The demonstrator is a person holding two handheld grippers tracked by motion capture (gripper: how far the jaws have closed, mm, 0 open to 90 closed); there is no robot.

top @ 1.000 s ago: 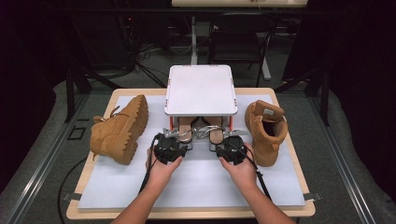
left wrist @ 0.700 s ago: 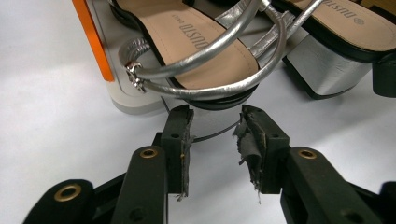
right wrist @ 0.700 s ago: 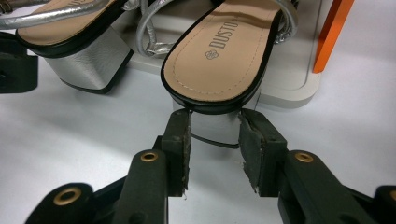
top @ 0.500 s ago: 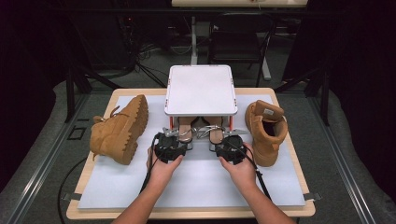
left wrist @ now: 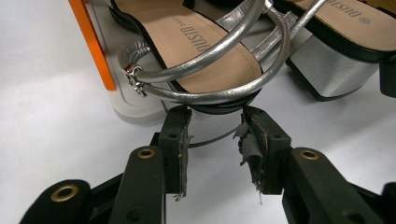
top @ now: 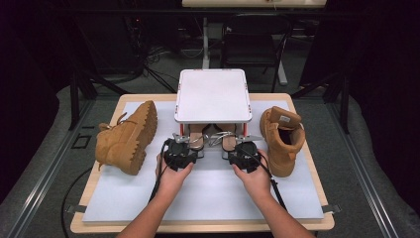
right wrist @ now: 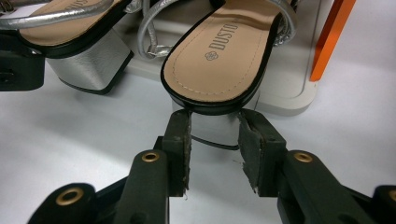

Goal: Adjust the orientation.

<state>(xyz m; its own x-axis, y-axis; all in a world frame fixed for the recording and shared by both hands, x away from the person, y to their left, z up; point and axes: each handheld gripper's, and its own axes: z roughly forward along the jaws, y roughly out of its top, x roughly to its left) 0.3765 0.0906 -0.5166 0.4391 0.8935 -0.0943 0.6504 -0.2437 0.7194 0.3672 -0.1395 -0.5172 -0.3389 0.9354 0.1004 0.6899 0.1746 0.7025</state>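
Note:
Two silver strappy sandals with tan insoles and block heels stand under a small white stand [top: 212,94]. My left gripper [top: 194,145] is at the left sandal [top: 197,132]. In the left gripper view its jaws [left wrist: 215,135] press both sides of that sandal's [left wrist: 205,42] silver heel. My right gripper [top: 231,147] is at the right sandal [top: 229,140]. In the right gripper view it [right wrist: 214,135] clamps the silver heel of that sandal [right wrist: 224,56]. Both sandals rest on the white mat.
A tan boot [top: 126,139] lies on its side left of the stand, and another tan boot [top: 282,139] stands upright on the right. The stand has orange legs [left wrist: 91,46] [right wrist: 329,42] close beside each sandal. The white mat [top: 208,193] stretches toward the person.

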